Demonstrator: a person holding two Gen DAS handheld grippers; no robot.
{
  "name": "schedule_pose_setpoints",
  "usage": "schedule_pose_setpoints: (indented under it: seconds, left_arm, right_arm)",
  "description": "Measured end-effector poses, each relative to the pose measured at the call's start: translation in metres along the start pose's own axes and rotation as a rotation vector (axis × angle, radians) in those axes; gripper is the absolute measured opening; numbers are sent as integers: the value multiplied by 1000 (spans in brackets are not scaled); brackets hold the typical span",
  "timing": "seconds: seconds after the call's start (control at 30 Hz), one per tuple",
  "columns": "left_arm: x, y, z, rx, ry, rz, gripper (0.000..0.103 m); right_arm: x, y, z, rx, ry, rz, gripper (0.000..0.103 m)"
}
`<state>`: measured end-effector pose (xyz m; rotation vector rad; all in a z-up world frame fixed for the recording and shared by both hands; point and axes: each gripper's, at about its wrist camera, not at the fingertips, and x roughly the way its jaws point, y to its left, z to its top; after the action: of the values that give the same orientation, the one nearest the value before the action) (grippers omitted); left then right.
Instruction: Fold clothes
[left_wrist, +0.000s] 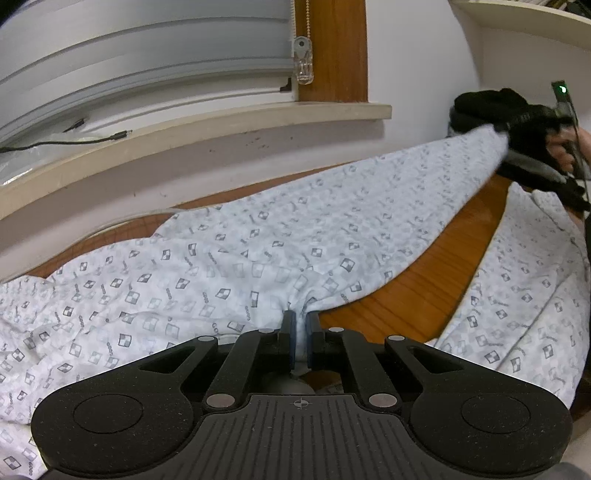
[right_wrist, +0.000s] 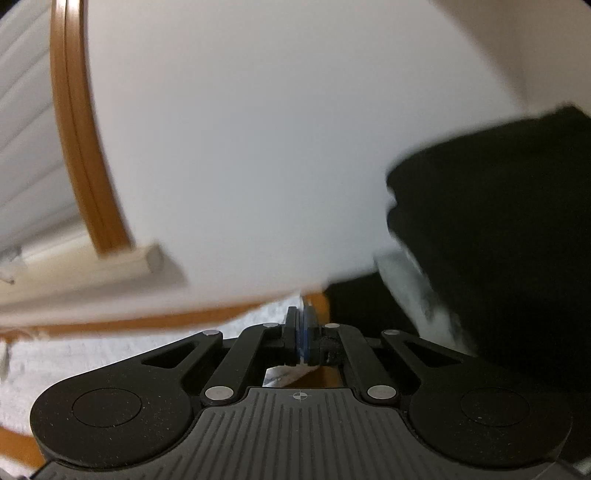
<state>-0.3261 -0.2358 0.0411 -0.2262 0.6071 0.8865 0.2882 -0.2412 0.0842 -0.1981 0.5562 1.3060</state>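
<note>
left wrist view: patterned garment (left_wrist: 258, 258) pinched between left gripper (left_wrist: 301, 325) pads

light: even, soft indoor, no glare | shadows: faint, under the lifted patterned cloth (left_wrist: 295, 236) on the desk (left_wrist: 424, 295) | left wrist view: sharp centre, blur at right edge | right wrist view: heavy motion smear, wall (right_wrist: 258, 147) washed pale | edges: strong fisheye bending, dark corners
</note>
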Motion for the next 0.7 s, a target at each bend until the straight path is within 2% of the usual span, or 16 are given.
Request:
schedule_pose_setpoints:
  seconds: [0.07, 0.1, 0.13, 0.27, 0.43, 0.57, 0.7]
  left_arm:
    - [0, 0, 0, 3, 0, 0, 6]
    - [0, 1, 0, 3, 0, -1, 6]
    - [0, 1, 0, 3, 0, -2, 6]
    - [0, 1, -1, 2, -2, -4, 6]
    - [1, 1, -1, 4, -3, -3, 6]
    - [0, -1, -1, 14, -4, 5, 6]
    - [0, -5, 1, 42, -8, 19, 5]
  right_arm:
    - [5, -5, -17, -20, 83, -68, 5]
    - [5, -10, -23, -1, 100, -91, 10]
    - [2, -15, -26, 31, 99, -96, 10]
    - [-6, -24, -39, 129, 119, -88, 12]
    - [-5, -11, -51, 252, 155, -2, 33]
    - [2, 1, -58, 295, 182, 8, 34]
    - [12, 2, -56, 320, 162, 2, 33]
